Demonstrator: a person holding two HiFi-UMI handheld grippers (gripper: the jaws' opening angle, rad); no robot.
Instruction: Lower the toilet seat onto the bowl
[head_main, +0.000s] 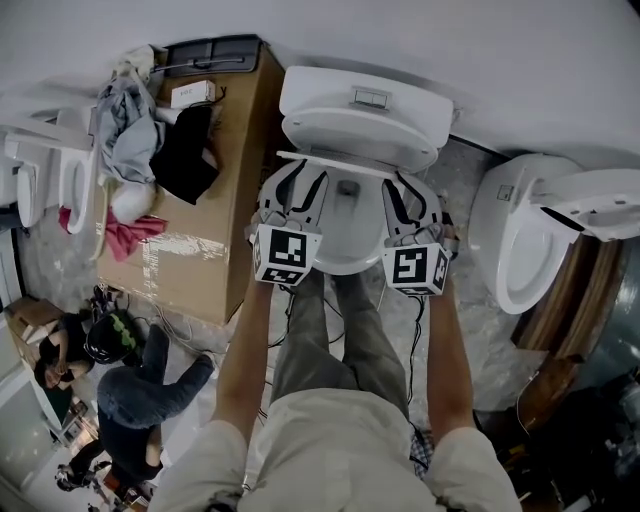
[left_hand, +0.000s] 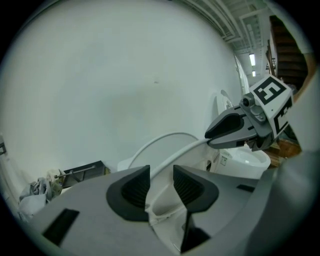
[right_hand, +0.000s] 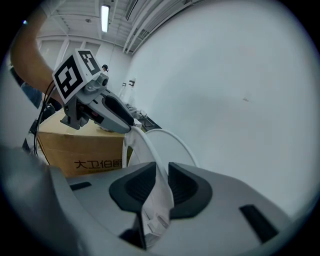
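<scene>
Right gripper view, toilet seat (right_hand: 149, 152) clamped, left gripper (left_hand: 160, 177) jaws opening around seat

Dark Chinese print (right_hand: 97, 164) runs along the side of the cardboard box (right_hand: 80, 142), at about eight o'clock in the right gripper view. It reads 大卫伯, and a fourth character is partly hidden. At four o'clock in the left gripper view, a label (left_hand: 223, 160) on the neighbouring toilet (left_hand: 250, 157) is too small to read.

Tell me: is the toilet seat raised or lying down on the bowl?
Raised. In the head view the toilet seat shows edge-on near the tank, and the bowl below it lies uncovered.
</scene>
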